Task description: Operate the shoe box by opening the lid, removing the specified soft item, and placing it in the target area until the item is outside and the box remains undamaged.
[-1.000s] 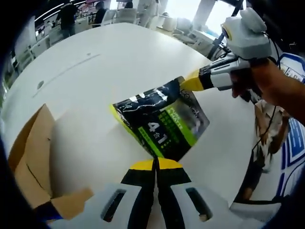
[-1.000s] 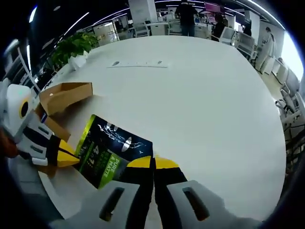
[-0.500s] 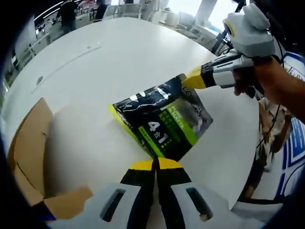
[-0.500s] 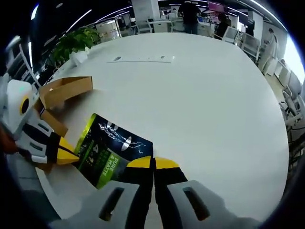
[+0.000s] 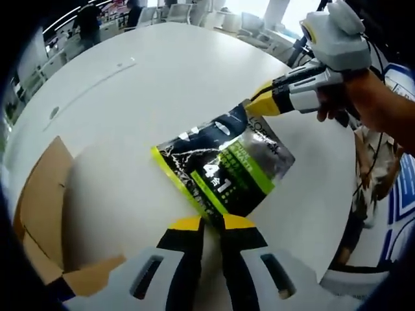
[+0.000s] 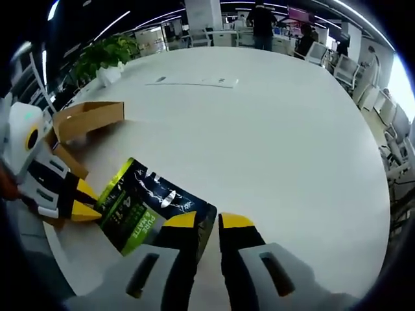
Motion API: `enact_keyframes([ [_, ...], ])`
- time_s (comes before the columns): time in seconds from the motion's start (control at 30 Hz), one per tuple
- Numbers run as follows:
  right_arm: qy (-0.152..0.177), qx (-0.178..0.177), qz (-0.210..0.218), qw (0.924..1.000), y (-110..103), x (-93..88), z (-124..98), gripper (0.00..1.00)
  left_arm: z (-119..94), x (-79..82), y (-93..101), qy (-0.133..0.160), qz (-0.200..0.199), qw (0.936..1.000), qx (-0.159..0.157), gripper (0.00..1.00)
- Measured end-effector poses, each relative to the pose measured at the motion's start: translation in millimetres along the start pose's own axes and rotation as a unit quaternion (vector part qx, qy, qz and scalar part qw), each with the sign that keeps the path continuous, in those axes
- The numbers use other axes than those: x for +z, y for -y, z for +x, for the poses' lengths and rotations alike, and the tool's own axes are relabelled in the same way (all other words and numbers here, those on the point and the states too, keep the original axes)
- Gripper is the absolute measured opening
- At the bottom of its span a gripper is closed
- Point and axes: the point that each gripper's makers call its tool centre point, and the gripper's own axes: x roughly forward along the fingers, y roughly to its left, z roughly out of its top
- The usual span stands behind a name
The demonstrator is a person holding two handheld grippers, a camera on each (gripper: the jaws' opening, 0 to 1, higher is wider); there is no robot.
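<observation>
I cannot read most of the print on the pouch [image 5: 224,172]; only a large "4" and "1" on its green panel come through, and the rest is too small and glossy. The shoe box [image 5: 40,207] is cut off at the left edge of my left gripper view, so I see only a brown cardboard wall and a flap, not its inside. In my right gripper view the box [image 6: 87,120] sits open behind the other tool, partly hidden by it.

The pouch, black with lime-green edging, lies flat on the white worktop [image 5: 142,84], outside the box and beside it. My left tongs [image 5: 212,223] stand slightly spread, with a narrow gap between the yellow tips, and the pouch's near corner sits right at that gap; I cannot tell whether the tips touch it. My right tongs [image 6: 207,221] are likewise parted, the pouch's [image 6: 152,204] corner lying against the inner side of one tip. In the left gripper view those right tongs [image 5: 262,103] reach in from the right, held by a hand [image 5: 363,97], their yellow tips parted at the pouch's far top corner.
</observation>
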Motion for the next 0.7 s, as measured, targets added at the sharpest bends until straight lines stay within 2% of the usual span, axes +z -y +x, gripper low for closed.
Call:
enact_keyframes([
  [0.27, 0.008, -0.01, -0.002, 0.9999, 5, 3.9, -4, 0.12, -4, -0.3, 3.9, 0.0, -0.003, 1.0, -0.007, 0.14],
  [0.43, 0.015, -0.013, -0.006, 0.9998, 2, 8.2, -12, 0.13, -13, 4.4, 4.5, 0.016, -0.007, 0.9998, -0.01, 0.16],
  [0.6, 0.035, -0.016, 0.0, 0.9993, -6, 15.9, -28, 0.13, -33, 10.9, 10.5, 0.032, -0.001, 0.9994, -0.013, 0.15],
  [0.7, 0.046, -0.018, -0.001, 0.9988, -15, 21.5, -39, 0.14, -52, 16.9, 12.3, 0.05, 0.008, 0.9987, -0.013, 0.16],
])
